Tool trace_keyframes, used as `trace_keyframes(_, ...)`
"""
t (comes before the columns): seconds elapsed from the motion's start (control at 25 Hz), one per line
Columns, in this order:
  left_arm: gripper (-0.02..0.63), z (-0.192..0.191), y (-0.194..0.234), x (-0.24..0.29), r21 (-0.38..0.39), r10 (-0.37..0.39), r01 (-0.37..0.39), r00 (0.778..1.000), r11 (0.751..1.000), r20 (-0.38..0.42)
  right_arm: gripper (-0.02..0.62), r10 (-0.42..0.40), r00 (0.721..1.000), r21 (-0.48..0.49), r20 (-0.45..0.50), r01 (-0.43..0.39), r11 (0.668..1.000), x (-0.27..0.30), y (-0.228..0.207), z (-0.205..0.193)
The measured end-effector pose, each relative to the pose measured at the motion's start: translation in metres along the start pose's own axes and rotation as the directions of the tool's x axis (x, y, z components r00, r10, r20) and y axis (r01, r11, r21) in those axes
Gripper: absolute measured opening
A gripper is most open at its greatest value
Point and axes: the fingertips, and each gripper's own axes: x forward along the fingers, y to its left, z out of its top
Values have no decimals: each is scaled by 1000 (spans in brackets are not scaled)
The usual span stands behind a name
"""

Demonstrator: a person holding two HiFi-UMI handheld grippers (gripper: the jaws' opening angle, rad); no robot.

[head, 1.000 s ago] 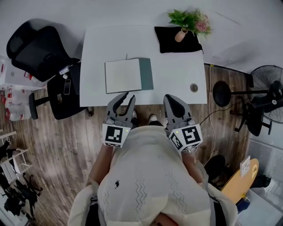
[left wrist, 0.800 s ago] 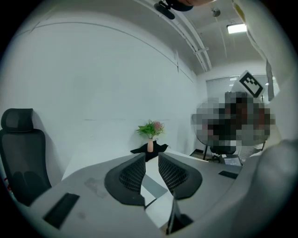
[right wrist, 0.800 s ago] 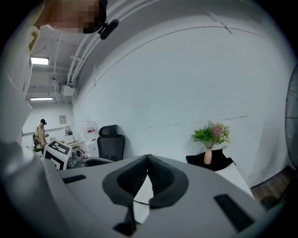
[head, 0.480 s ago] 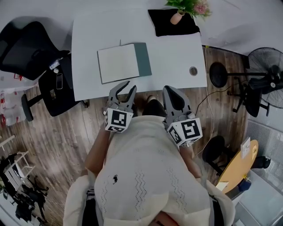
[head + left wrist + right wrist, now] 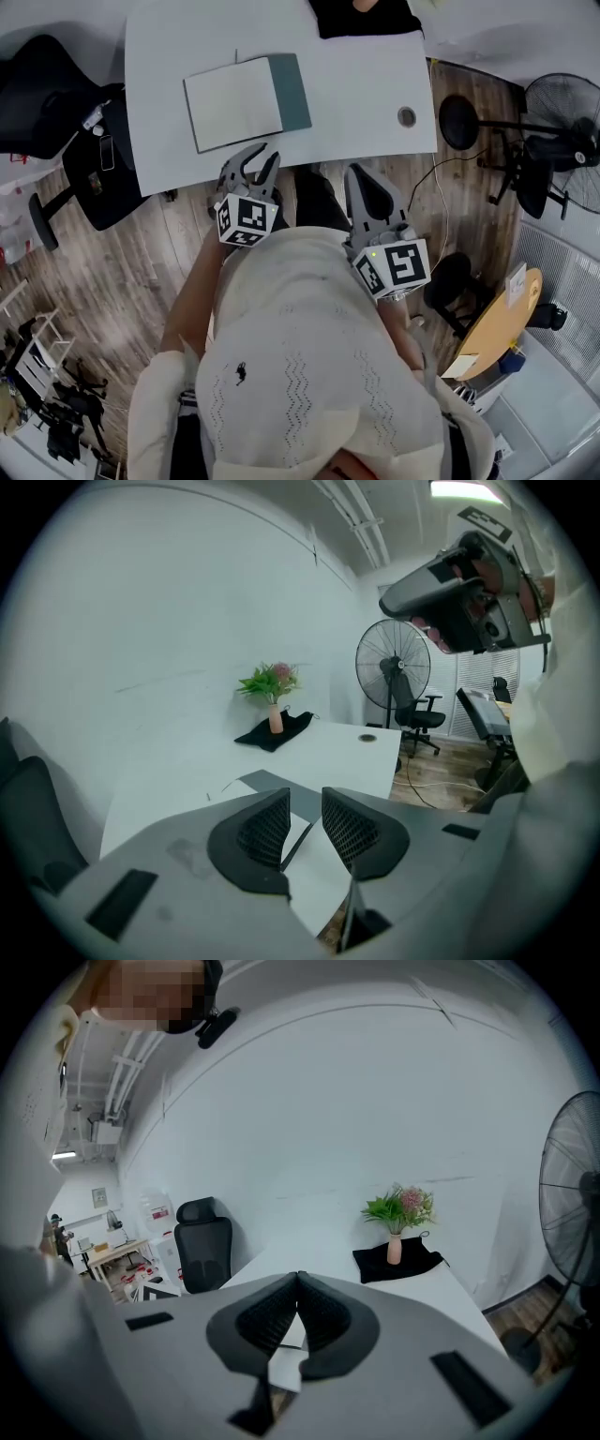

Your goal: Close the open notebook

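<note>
While right tool (image 5: pixel 362 176) is clenched, left tool (image 5: pixel 258 159), just opened, empty, overhangs table edge (image 5: pixel 328 156)

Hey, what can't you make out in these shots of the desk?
Plant: head view, almost wholly cut off by the top edge above its black cloth.
Notebook: right gripper view, largely hidden behind the shut right claw.
Round thing on the table: head view, too small to identify.
Writing on the open page: head view, too small to tell.
</note>
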Motion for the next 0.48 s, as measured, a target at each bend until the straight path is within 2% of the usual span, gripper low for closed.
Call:
trace_keyframes(0.16,107,-19,0,20,36,29,-26,996,999,-79,2,7,1000,3,-24,-7,1000,6,-6,-6)
trace_keyframes(0.48,110,-45,-4,51,118,47,-23,977,993,-206,2,40,999,7,-36,-40,999,20,-18,-5)
